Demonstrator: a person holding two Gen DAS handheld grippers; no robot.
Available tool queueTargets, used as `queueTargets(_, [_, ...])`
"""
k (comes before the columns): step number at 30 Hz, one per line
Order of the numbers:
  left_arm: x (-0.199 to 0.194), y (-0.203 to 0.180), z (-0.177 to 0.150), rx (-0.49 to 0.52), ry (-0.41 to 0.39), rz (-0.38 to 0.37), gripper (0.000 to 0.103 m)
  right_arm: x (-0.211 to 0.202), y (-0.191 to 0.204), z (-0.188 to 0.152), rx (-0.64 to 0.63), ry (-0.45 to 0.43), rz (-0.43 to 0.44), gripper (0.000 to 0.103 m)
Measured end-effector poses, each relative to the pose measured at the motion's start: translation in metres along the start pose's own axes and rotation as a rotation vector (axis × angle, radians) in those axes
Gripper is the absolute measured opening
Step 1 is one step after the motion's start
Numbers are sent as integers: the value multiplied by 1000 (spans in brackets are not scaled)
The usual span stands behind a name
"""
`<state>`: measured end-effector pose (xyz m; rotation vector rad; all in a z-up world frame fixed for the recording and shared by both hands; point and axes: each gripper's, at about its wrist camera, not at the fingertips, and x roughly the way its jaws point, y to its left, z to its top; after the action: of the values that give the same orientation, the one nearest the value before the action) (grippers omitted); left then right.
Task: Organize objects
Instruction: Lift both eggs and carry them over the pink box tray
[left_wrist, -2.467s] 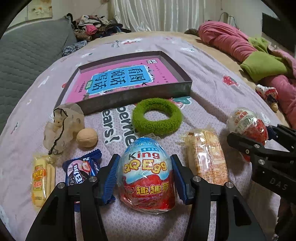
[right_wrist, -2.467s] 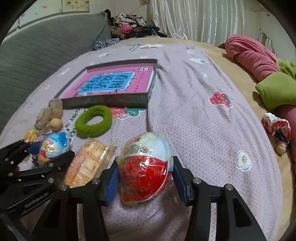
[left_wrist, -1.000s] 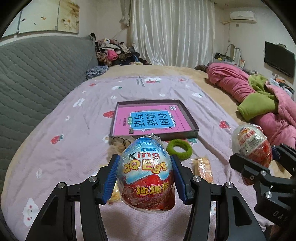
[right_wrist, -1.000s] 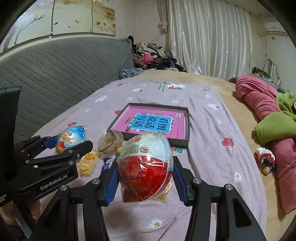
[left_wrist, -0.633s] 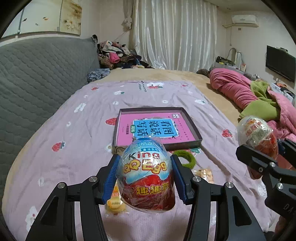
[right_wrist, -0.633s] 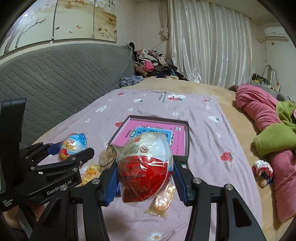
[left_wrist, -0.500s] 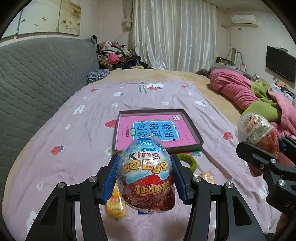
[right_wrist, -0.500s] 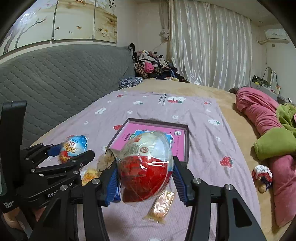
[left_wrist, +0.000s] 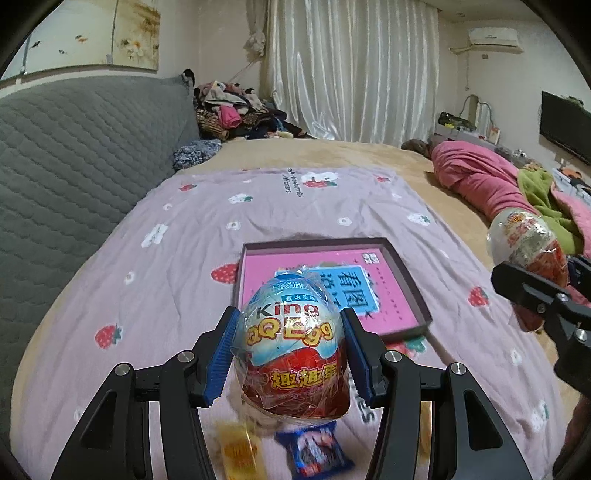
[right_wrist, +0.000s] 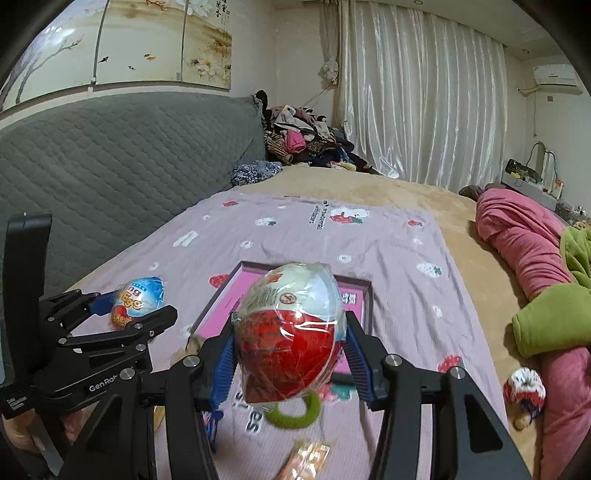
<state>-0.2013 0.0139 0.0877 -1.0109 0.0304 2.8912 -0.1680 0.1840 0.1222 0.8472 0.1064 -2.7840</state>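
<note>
My left gripper (left_wrist: 291, 354) is shut on a blue and red King QQ Egg (left_wrist: 293, 347) and holds it high above the bed. My right gripper (right_wrist: 291, 354) is shut on a white and red wrapped egg (right_wrist: 291, 332), also raised. Each egg shows in the other view: the white and red egg (left_wrist: 526, 245) at the right, the blue egg (right_wrist: 138, 297) at the left. A dark tray (left_wrist: 410, 291) with a pink book (left_wrist: 332, 291) lies on the purple blanket below and ahead; in the right wrist view the tray (right_wrist: 218, 295) is partly hidden by the egg.
On the blanket near me lie a yellow snack pack (left_wrist: 240, 450), a blue wrapped snack (left_wrist: 314, 450), a green ring (right_wrist: 295, 415) and an orange cracker pack (right_wrist: 306, 461). A grey headboard (left_wrist: 74, 155) is at the left. Pink and green bedding (left_wrist: 491, 184) lies at the right.
Both grippers have risen further and moved forward over the blanket with their eggs. The tray now sits closer below, and the loose snacks have slid to the bottom of the views.
</note>
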Motion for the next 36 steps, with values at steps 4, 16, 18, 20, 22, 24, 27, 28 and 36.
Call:
queueTargets(4, [27, 0, 23, 5, 6, 2, 57, 21, -9, 16, 1, -1, 1, 53])
queueTargets(16, [119, -3, 57, 6, 35, -38, 57, 111, -37, 39, 1, 27, 51, 53])
queueTargets(18, [136, -6, 60, 20, 52, -34, 57, 129, -42, 41, 10, 34, 64, 53])
queueTargets(20, [150, -8, 63, 37, 56, -19, 57, 143, -46, 41, 9, 42, 71, 53])
queueTargets(22, [167, -9, 68, 38, 67, -3, 57, 159, -48, 38, 2, 48, 76, 53])
queueTargets(24, [180, -10, 72, 30, 71, 5, 57, 179, -52, 35, -5, 63, 73, 53])
queueTargets(27, [206, -7, 78, 4, 112, -11, 57, 206, -59, 28, 2, 87, 81, 53])
queueTargets(28, [213, -8, 79, 1, 128, -15, 57, 217, -61, 25, 10, 100, 83, 53])
queueTargets(36, [273, -10, 74, -3, 216, 27, 57, 285, -77, 4, 56, 225, 87, 53])
